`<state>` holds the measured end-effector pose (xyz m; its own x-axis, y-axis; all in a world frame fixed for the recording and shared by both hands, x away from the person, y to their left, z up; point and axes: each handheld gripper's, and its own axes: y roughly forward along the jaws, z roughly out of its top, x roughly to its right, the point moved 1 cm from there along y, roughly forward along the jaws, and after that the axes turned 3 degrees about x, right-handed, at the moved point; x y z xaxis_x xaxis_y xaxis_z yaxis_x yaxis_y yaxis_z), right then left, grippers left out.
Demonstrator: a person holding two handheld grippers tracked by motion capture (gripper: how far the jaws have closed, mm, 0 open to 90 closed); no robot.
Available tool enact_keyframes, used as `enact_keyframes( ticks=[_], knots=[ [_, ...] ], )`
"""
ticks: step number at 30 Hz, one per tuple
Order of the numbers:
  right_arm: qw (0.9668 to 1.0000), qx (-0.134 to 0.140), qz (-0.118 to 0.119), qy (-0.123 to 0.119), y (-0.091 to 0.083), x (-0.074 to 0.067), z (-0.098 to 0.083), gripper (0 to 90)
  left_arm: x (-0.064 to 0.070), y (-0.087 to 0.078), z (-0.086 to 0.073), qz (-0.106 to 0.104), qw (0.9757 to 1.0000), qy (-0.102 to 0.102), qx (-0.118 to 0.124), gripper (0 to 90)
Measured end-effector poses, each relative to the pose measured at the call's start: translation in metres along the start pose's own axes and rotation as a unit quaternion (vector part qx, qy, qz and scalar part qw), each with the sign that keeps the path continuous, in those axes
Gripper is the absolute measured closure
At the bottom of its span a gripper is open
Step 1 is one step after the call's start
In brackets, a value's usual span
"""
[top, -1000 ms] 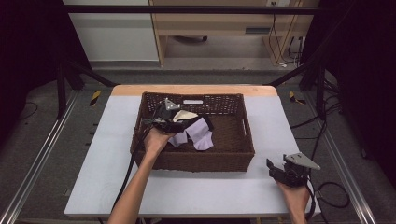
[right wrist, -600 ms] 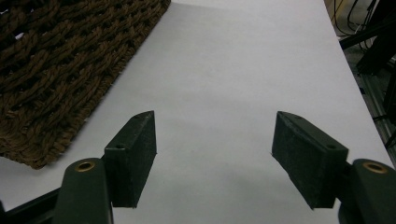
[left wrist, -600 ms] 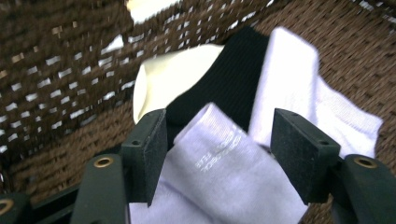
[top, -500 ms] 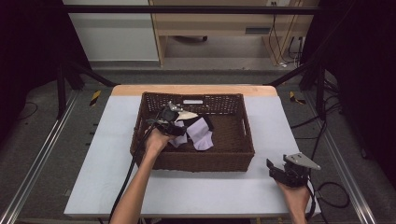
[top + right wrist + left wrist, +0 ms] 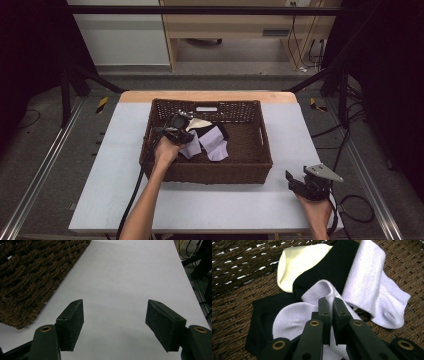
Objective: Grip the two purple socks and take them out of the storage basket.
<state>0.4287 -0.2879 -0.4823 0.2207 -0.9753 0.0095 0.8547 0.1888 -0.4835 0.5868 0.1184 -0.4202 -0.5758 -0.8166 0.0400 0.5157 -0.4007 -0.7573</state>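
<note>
Socks lie in a small heap on the floor of the brown wicker basket (image 5: pixel 260 145), toward its left half. The left gripper (image 5: pixel 329 305) is inside the basket; its fingers are closed on a raised fold of the near pale lilac sock (image 5: pixel 294 320), pinching the cloth between them. Beneath that sock lies a black sock (image 5: pixel 329 267), partly covered, with its lower end cut off by the gripper body. A cream sock (image 5: pixel 295 262) shows past the black one, its far part hidden under it. A second pale lilac sock (image 5: pixel 374 292) lies just beside the black one, overlapping its edge. In the high view the left hand (image 5: pixel 167 150) covers part of the heap.

The right gripper (image 5: pixel 115 320) hovers above the white desk (image 5: pixel 125 165) near its front right corner, well apart from the socks, fingers spread wide with nothing between them. The basket's woven corner stands near its left side; bare desk runs ahead of it to the far edge.
</note>
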Motion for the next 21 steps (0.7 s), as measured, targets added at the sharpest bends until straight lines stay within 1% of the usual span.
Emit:
enact_keyframes(
  ticks=[3, 4, 6, 7, 8, 9, 10, 11, 12, 13, 14, 15, 16, 19, 21],
  knots=[
    [1.0, 0.001, -0.001, 0.001, -0.001, 0.0, 0.0, 30.9, 0.002, -0.005, 0.001, 0.004, 0.9996, 0.01, 0.024, 85.6],
    [1.0, 0.002, -0.001, 0.001, -0.001, 0.001, 0.0, 30.9, 0.003, -0.007, 0.001, 0.005, 0.9993, 0.017, 0.034, 85.6],
    [1.0, 0.002, -0.002, 0.002, -0.001, 0.001, 0.0, 30.9, 0.005, -0.011, 0.001, 0.008, 0.9982, 0.024, 0.054, 85.6],
    [1.0, 0.002, -0.002, 0.002, -0.001, 0.001, 0.0, 30.9, 0.004, -0.013, 0.002, 0.009, 0.9977, 0.025, 0.063, 85.6],
    [1.0, 0.002, -0.002, 0.002, -0.001, 0.001, 0.0, 30.9, 0.004, -0.013, 0.002, 0.009, 0.9977, 0.025, 0.063, 85.6],
    [1.0, 0.0, -0.002, 0.003, -0.001, 0.001, -0.001, 31.0, 0.003, -0.018, 0.003, 0.008, 0.9959, 0.018, 0.088, 85.6],
    [1.0, 0.0, -0.002, 0.004, -0.001, 0.001, -0.001, 31.0, 0.003, -0.018, 0.003, 0.008, 0.9959, 0.018, 0.088, 85.6],
    [1.0, 0.001, -0.002, 0.003, -0.001, 0.002, -0.001, 31.0, 0.002, -0.024, 0.004, 0.002, 0.9928, 0.011, 0.119, 85.7],
    [1.0, 0.002, -0.002, 0.004, -0.001, 0.002, -0.001, 31.0, 0.002, -0.027, 0.004, 0.001, 0.9907, 0.009, 0.136, 85.7],
    [1.0, 0.001, -0.004, 0.006, -0.001, 0.002, -0.001, 31.1, 0.002, -0.031, 0.005, 0.0, 0.988, 0.005, 0.154, 85.6],
    [1.0, 0.002, -0.003, 0.007, -0.001, 0.003, -0.001, 31.1, 0.002, -0.035, 0.006, -0.001, 0.9851, 0.002, 0.172, 85.6],
    [1.0, 0.002, -0.003, 0.008, -0.001, 0.003, -0.001, 31.1, 0.002, -0.04, 0.007, -0.003, 0.9816, -0.002, 0.191, 85.7],
    [1.0, 0.001, -0.003, 0.008, -0.001, 0.003, -0.001, 31.1, 0.002, -0.044, 0.008, -0.004, 0.9793, -0.005, 0.202, 85.7],
    [1.0, 0.002, -0.003, 0.009, -0.001, 0.004, -0.001, 31.2, 0.002, -0.062, 0.012, -0.018, 0.9683, -0.019, 0.248, 85.7],
    [0.9999, 0.002, -0.003, 0.01, -0.001, 0.004, -0.001, 31.3, 0.003, -0.075, 0.014, -0.022, 0.9611, -0.019, 0.275, 85.7]
  ],
)
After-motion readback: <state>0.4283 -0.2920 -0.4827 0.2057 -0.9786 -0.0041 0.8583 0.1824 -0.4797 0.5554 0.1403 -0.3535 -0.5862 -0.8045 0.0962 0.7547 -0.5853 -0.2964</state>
